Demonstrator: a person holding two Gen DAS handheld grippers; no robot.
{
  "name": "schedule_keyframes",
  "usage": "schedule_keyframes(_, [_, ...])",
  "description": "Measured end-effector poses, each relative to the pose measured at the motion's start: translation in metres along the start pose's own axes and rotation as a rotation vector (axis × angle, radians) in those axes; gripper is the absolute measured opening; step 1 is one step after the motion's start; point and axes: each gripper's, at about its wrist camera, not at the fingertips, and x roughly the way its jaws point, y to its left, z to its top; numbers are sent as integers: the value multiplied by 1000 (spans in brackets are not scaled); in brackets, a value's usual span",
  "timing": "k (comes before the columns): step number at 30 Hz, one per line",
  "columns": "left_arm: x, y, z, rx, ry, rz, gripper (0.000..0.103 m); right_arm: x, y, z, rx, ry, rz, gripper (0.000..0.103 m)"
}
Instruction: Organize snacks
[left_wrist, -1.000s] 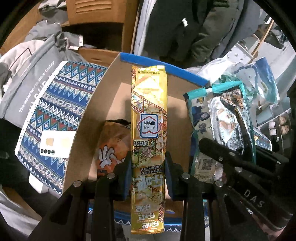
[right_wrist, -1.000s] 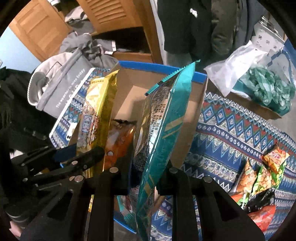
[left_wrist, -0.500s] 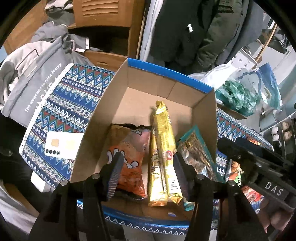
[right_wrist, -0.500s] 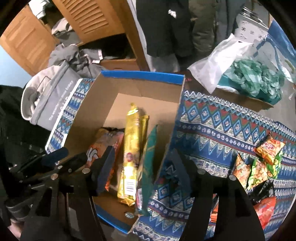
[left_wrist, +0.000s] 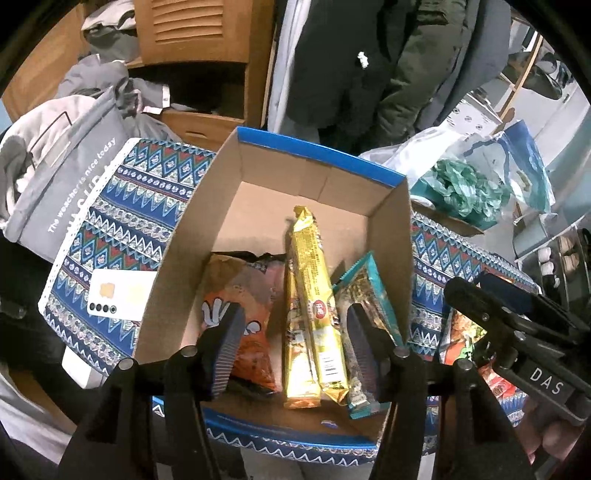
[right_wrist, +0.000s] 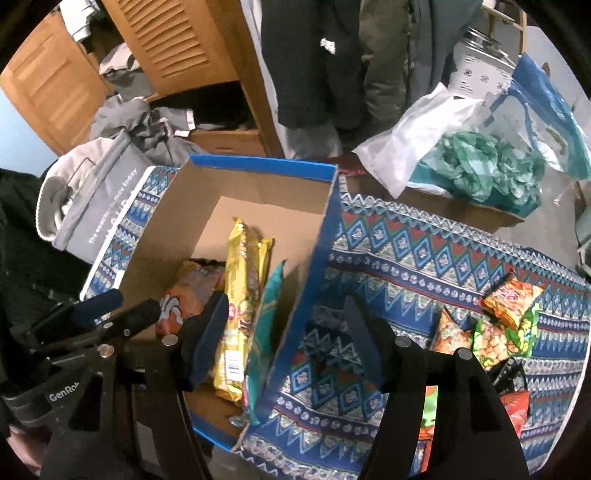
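Observation:
A cardboard box (left_wrist: 391, 236) with a blue rim stands on a patterned cloth. Inside lie an orange snack bag (left_wrist: 243, 295), two long gold packs (left_wrist: 314, 306) and a teal pack (left_wrist: 369, 295) against the right wall. My left gripper (left_wrist: 295, 347) is open and empty above the box's near end. My right gripper (right_wrist: 284, 343) is open and empty over the box's right wall (right_wrist: 314, 258). The gold packs (right_wrist: 243, 295) and the teal pack (right_wrist: 267, 325) also show in the right wrist view. Several loose snack bags (right_wrist: 495, 317) lie on the cloth at the right.
A white phone (left_wrist: 118, 295) lies on the cloth left of the box. A grey bag (left_wrist: 70, 177) sits at far left. A plastic bag with green contents (right_wrist: 476, 162) lies at back right. Wooden cabinets and hanging coats stand behind. The patterned cloth (right_wrist: 406, 258) spreads right of the box.
Both grippers opened and let go: the gold pack and the teal pack now lie in the box. Both grippers have pulled back and up from the box.

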Motion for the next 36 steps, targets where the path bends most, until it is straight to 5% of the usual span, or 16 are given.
schedule_keyframes(36, [11, -138, -48, 315, 44, -48, 75, -53, -140, -86, 248, 2, -159, 70])
